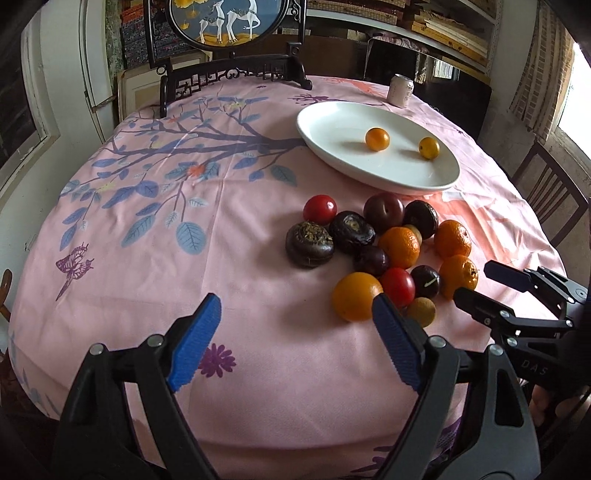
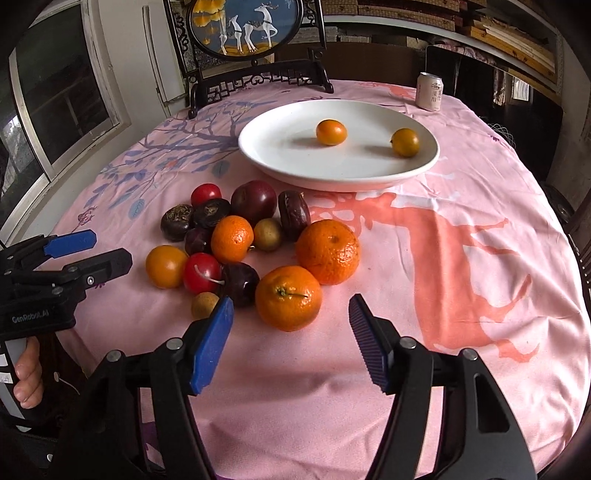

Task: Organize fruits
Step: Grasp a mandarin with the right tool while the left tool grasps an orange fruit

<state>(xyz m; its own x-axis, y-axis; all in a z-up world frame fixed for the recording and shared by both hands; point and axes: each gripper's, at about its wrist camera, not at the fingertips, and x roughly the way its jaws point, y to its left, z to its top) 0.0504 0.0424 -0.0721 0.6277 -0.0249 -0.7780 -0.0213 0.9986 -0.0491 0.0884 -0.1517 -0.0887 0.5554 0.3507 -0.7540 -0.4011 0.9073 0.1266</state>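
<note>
A pile of fruit (image 1: pixel 384 243) lies on the pink tablecloth: tangerines (image 2: pixel 288 297), dark plums (image 2: pixel 254 203), red fruits (image 2: pixel 202 272), dark round fruits (image 1: pixel 309 243), small tan ones (image 2: pixel 205 305). A white oval plate (image 1: pixel 332 122) behind the pile holds two small orange fruits (image 1: pixel 377 139) (image 1: pixel 429 148); it also shows in the right wrist view (image 2: pixel 280 147). My left gripper (image 1: pixel 295 343) is open and empty, just in front of the pile's near-left orange fruit (image 1: pixel 355 301). My right gripper (image 2: pixel 291 343) is open and empty, right before the nearest tangerine.
A drink can (image 2: pixel 429 91) stands at the far right of the table. A dark wooden stand with a round deer picture (image 2: pixel 255 26) stands at the far edge. The pink cloth (image 1: pixel 166 258) covers a round table; chairs and shelves lie beyond.
</note>
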